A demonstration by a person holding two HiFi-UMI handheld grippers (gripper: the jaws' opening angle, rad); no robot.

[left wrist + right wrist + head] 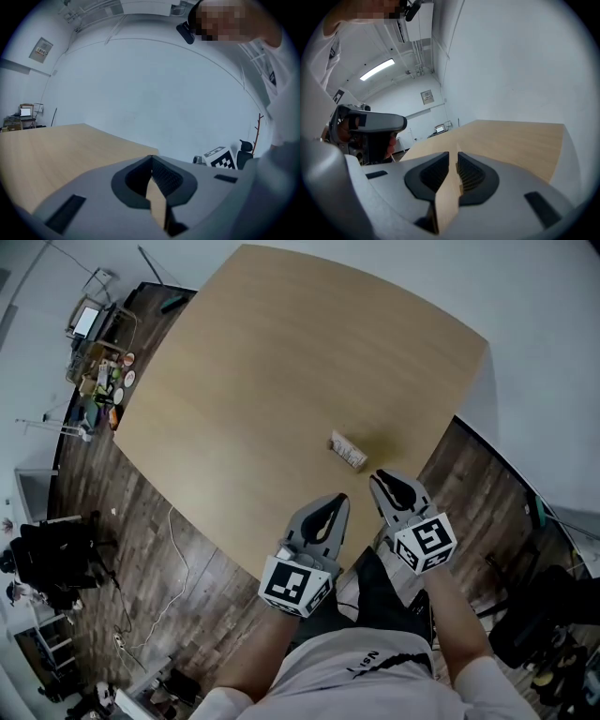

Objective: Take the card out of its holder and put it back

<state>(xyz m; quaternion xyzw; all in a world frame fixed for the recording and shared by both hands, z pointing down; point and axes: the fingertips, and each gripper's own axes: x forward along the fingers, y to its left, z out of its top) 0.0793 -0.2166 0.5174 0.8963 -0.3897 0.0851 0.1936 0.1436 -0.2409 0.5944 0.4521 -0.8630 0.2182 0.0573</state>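
The card holder (348, 450), a small pale block with a card in it, lies on the wooden table (281, 362) near its front right edge. Both grippers hover off the table's front edge, short of the holder. My left gripper (336, 503) is shut and holds nothing; its tips meet in the left gripper view (151, 158). My right gripper (382, 481) is closest to the holder, just in front of it, also shut and empty (456, 151). The holder does not show clearly in either gripper view.
The table's front edge runs diagonally just past the gripper tips. Dark wood floor (187, 559) with a cable lies below. A cluttered cart (101, 381) stands at the far left. A dark chair (539, 615) is at my right.
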